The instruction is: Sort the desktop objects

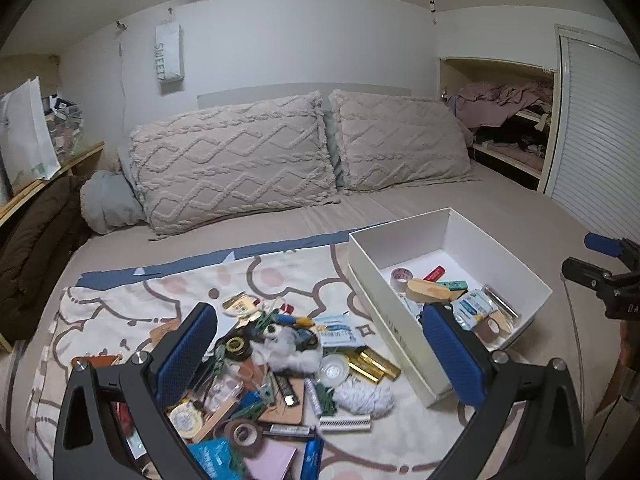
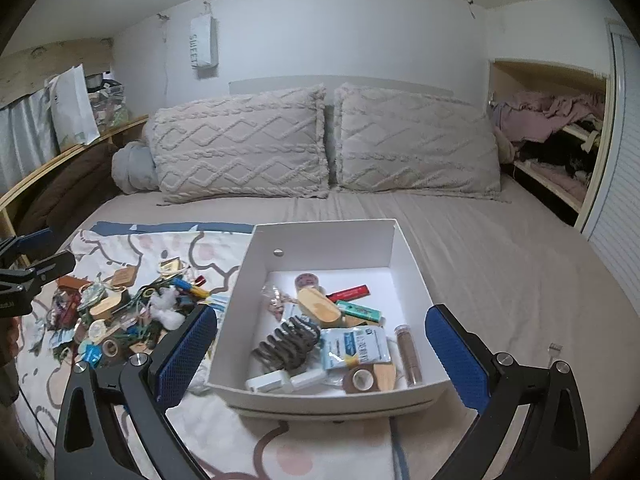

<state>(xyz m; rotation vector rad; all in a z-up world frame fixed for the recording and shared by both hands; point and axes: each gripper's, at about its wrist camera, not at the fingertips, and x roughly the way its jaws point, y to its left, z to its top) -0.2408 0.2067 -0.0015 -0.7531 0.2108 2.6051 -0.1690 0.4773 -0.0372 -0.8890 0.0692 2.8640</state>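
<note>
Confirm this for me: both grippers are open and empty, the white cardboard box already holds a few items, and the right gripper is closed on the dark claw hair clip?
Not quite. The right gripper is open and holds nothing; in the right wrist view the dark claw hair clip lies loose inside the white cardboard box. The rest stands: the left gripper is open and empty too.

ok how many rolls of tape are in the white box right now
2. One patterned roll sits near the far wall of the white box; a brown roll lies near the front wall. Others could be hidden under the items.
</note>
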